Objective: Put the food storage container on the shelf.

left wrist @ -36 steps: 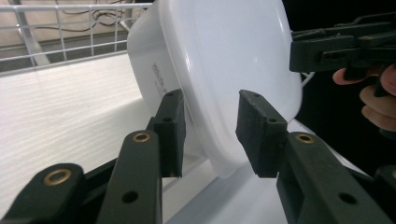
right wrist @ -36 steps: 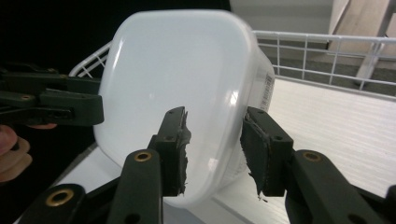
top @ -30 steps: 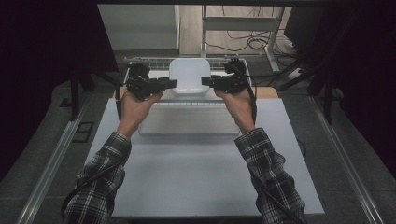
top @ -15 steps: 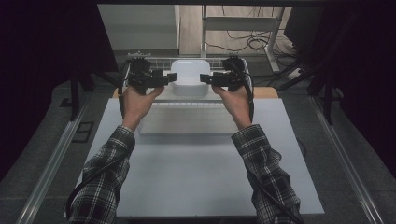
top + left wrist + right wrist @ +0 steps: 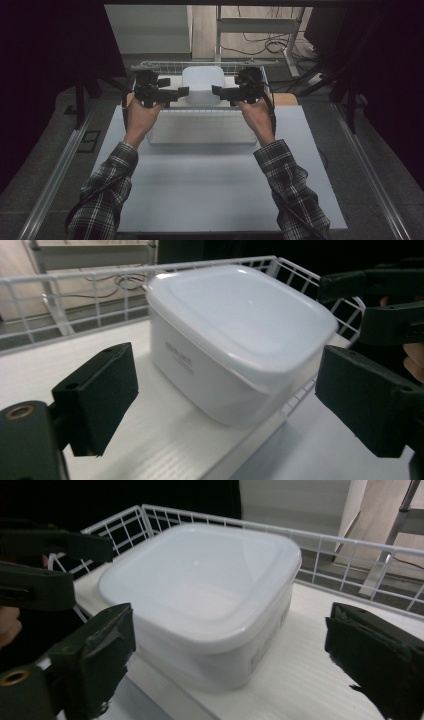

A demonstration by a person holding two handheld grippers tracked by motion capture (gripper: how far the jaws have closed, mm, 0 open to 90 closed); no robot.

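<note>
Compared with 1 second earlier, both tongs have let go of the white lidded container (image 5: 202, 84) and drawn slightly away from its sides. The left tongs (image 5: 184, 91) have just been opening; their jaws now stand wide, apart from the container's near corner. The right tongs (image 5: 216, 90) have just been opening too, with their pads clear of the container's walls. The container itself sits inside the white wire basket (image 5: 150, 65).

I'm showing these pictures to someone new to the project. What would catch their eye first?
Probably the white lidded container, sitting in the white wire basket at the table's far edge. Next, the left gripper and right gripper flanking it: their jaws have just been opening and stand clear of its sides.
</note>
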